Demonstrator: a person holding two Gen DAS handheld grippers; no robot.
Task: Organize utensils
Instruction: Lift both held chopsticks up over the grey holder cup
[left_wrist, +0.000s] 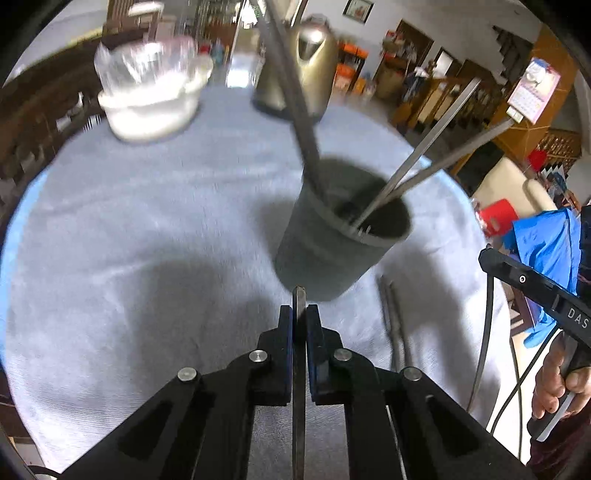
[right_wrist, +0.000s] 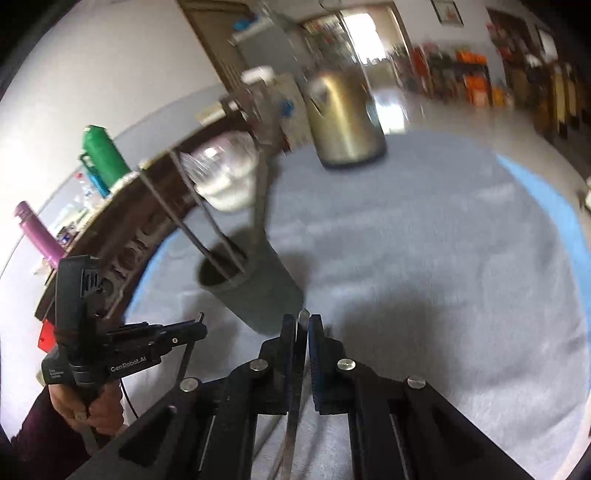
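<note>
- The left gripper (left_wrist: 299, 314) had its fingers clamped on a thin, flat metal utensil (left_wrist: 298, 369) that ran between the pads and stuck out a little past their tips; which kind of utensil it was could not be told.
- The right gripper (right_wrist: 303, 325) was likewise pinched tight on a slim metal utensil (right_wrist: 295, 406), whose pointed end showed just above the fingers.
- A dark grey cup (left_wrist: 332, 240) stood on the bench (left_wrist: 147, 221), which was covered with a pale blue-grey cloth, just ahead of the left gripper's tips.
- Inside the cup leaned a dark utensil handle (left_wrist: 295, 96) and two metal chopsticks (left_wrist: 424, 155), their upper ends spreading out over the rim.
- Another long metal piece (left_wrist: 393, 325) lay flat on the cloth just to the right of the cup, apart from both grippers.
- In the right wrist view the same cup (right_wrist: 251, 288) sat just left of and beyond the right fingers, and the left gripper (right_wrist: 199, 317) was seen from the side, held in a hand (right_wrist: 88, 406).
- A gold-coloured kettle (left_wrist: 306, 62) and a white bowl (left_wrist: 151, 107) with clear plastic in it stood at the far edge of the bench, well apart from the cup.
- Both views were blurred.
</note>
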